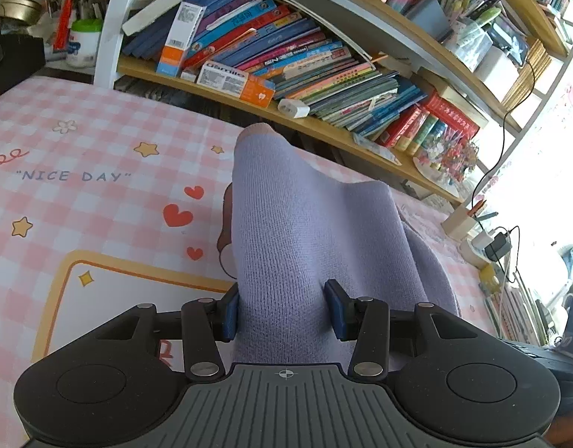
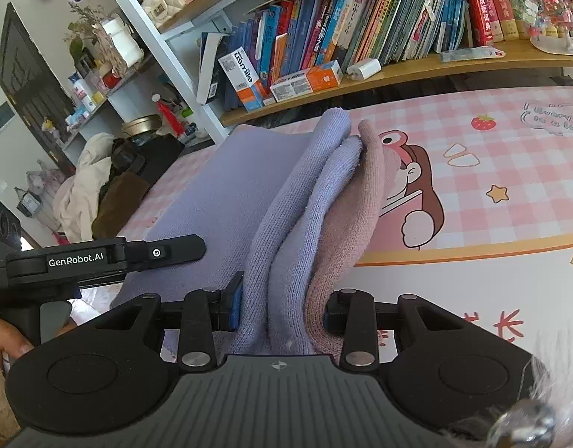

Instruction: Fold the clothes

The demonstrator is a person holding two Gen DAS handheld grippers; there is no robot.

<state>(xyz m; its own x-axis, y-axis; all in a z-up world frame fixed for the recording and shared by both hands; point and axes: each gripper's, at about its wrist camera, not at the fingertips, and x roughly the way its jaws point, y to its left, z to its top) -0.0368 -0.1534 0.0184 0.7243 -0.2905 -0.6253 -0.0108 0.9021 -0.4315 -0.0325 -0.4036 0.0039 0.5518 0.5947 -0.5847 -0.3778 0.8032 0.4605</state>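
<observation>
Bookshelf (image 1: 324,127) edges the checked cloth (image 1: 99,142); lilac garment (image 1: 305,224) perhaps sags.

Black grippers, blue-padded fingers (image 1: 229,310), silver screws, ribbed grey base, "GenRobot.AI" marking

A pink checked tablecloth (image 1: 99,119) printed with hearts, stars and "NICE DAY" covers the table. Behind it, a wooden shelf (image 2: 417,71) holds leaning books (image 1: 294,56), 2 orange-and-white toothpaste boxes (image 2: 305,80) and a white charger (image 2: 363,68).
</observation>
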